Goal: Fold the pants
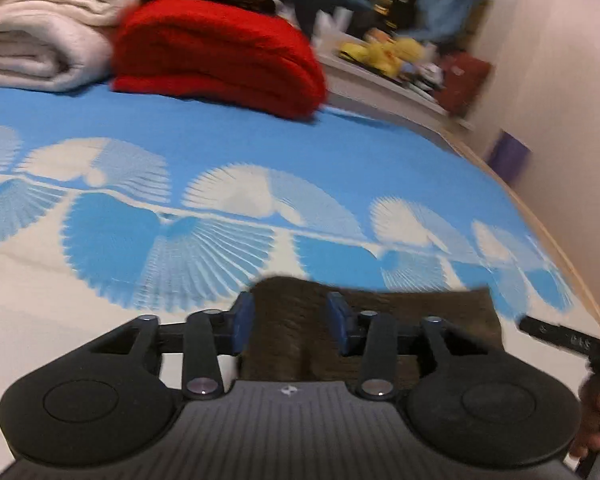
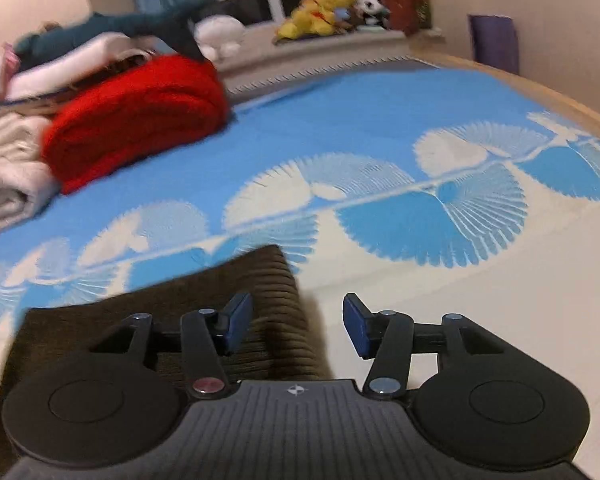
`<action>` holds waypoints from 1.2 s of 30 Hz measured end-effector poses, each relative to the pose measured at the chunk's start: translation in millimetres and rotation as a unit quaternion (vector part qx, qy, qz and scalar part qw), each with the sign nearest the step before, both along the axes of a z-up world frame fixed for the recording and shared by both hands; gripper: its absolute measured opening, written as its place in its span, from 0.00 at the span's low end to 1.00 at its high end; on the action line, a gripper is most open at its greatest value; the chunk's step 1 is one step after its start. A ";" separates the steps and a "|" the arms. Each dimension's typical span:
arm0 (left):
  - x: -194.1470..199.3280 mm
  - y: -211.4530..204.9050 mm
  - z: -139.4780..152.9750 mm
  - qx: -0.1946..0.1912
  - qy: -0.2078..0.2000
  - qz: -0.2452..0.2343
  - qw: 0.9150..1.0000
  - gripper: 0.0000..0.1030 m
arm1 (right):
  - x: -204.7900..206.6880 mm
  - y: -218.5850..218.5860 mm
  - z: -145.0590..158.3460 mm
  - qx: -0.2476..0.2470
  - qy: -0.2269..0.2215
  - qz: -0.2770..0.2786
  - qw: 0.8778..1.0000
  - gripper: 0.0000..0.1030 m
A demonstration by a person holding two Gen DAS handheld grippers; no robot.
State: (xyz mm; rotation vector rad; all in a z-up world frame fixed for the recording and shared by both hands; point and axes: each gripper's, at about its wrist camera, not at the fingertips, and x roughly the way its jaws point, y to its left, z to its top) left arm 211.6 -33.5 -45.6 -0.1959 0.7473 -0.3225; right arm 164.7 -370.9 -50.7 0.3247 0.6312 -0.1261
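The brown corduroy pants [image 1: 380,320] lie folded into a compact block on the bed [image 1: 260,140], on the pale part of the blue and white fan-patterned cover, directly below both tools.

Left tool [image 1: 290,322]: jaws part-open, a raised hump of the fabric standing between the blue pads [image 1: 242,322]. No pad is seen pressing it, so judged not gripping.

Right tool [image 2: 298,326]: jaws part-open and empty, set over the block's right edge; the left pad is above cloth, the right pad above bare cover.

Governing relation: the block's long axis runs across from one tool to the other. Each tool stands over its own end, the left more nearly over the middle. Judged, any closing fold would come from the right edge.

A red blanket [image 1: 220,56] and white towels [image 1: 40,32] are stacked at the far side, well apart from the pants.

Writing: the small white marks on the other tool's arm in the left wrist view are unreadable. No brand can be read.
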 end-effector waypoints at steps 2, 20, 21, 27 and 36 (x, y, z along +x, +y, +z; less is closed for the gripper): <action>8.2 -12.4 -30.0 0.055 0.073 -0.038 0.995 0.35 | -6.0 6.9 0.3 -0.001 0.011 0.032 0.999 0.50; -106.0 -25.4 -23.9 0.141 0.034 -0.098 0.985 0.30 | -88.3 55.4 -8.5 -0.054 0.128 0.084 0.987 0.51; -108.1 -31.4 -37.5 0.169 0.060 -0.113 0.977 0.31 | -91.3 56.1 -12.0 -0.057 0.144 0.083 0.984 0.51; -141.4 -30.6 -26.3 0.189 0.041 -0.110 0.975 0.46 | -104.8 64.4 -11.9 -0.076 0.163 0.069 0.981 0.54; -212.7 -32.3 78.3 0.171 -0.105 -0.049 0.978 0.91 | -174.3 67.3 55.2 -0.094 0.009 0.038 0.995 0.94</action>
